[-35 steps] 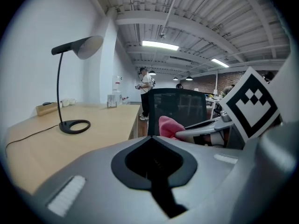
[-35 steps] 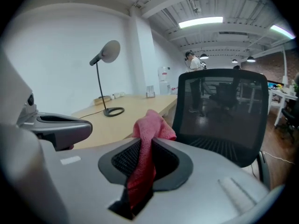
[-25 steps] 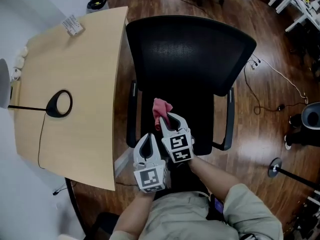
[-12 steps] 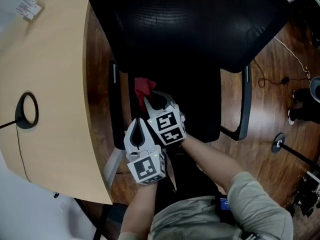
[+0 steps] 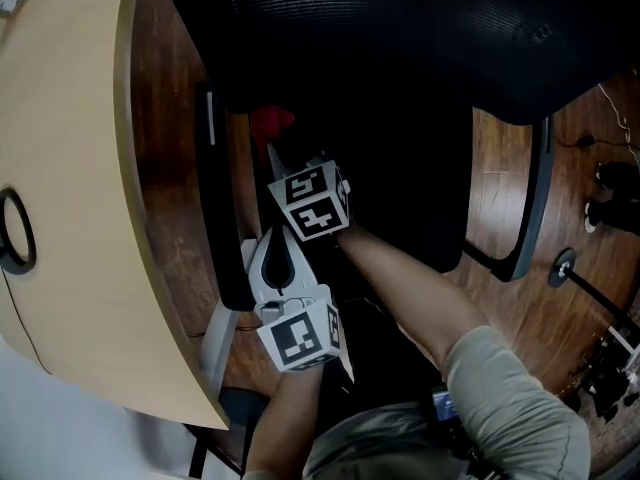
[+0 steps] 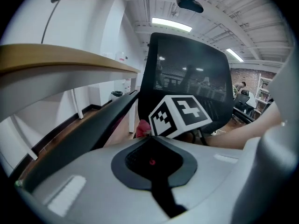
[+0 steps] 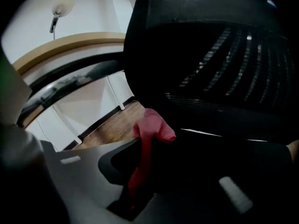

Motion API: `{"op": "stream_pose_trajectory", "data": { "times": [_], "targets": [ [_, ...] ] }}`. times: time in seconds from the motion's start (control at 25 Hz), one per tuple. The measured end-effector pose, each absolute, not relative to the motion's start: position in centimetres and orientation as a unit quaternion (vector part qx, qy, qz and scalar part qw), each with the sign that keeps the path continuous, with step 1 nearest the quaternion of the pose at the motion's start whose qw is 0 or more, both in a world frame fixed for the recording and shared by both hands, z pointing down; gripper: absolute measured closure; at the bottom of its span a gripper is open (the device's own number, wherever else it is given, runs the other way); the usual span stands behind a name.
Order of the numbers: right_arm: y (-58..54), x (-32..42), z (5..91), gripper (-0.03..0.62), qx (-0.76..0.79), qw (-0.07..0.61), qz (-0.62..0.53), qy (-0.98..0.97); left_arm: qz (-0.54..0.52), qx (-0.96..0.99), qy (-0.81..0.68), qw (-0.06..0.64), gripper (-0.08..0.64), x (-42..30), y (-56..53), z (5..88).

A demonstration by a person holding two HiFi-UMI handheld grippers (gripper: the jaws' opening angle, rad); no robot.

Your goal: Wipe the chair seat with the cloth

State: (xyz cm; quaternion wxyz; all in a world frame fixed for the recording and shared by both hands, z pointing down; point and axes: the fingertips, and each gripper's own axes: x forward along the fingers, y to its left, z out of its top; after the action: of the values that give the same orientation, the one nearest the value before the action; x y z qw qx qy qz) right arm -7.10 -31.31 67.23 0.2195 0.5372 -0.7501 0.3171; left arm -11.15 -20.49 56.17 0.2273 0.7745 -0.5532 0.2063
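At the left of the head view runs the pale counter [image 5: 70, 218], and just right of it the chair's left armrest [image 5: 215, 218]. Your left tongs [image 5: 270, 250] hang beside that armrest, lower centre-left of the frame, with their jaws together and nothing between them.

Just above and to the right, your right tongs [image 5: 273, 150] are clamped on the red cloth [image 5: 270, 121]. In the right gripper view the cloth [image 7: 152, 127] runs up out of the jaws as a thin pinched strip, then bunches into a soft knob beyond the tips. It sits at the left side of the chair seat [image 5: 400, 188], close under the backrest [image 5: 400, 28]. The seat is too dark to tell whether the cloth touches it.

Expect the cloth to be light and limp. It will fold and drag, not push, so little of it would meet the seat. The grip is on a narrow fold, which looks secure. A hold closer to the bunched end would likely give you a firmer pad to press. The seat looks broad and padded, and should take pressure well.
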Motion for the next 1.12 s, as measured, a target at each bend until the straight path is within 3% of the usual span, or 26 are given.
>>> {"op": "stream_pose_trajectory", "data": {
  "times": [0.48, 1.12],
  "targets": [
    [-32.8, -3.1, 71.7, 0.527, 0.569, 0.231, 0.344, -0.711, 0.237, 0.791, -0.522, 0.215, 0.555, -10.3, -21.5, 58.8],
    [-21.1, 23.7, 72.0, 0.528, 0.716, 0.272, 0.348, -0.54, 0.239, 0.867, -0.384, 0.21, 0.555, 4.9, -16.4, 59.2]
  ]
}}
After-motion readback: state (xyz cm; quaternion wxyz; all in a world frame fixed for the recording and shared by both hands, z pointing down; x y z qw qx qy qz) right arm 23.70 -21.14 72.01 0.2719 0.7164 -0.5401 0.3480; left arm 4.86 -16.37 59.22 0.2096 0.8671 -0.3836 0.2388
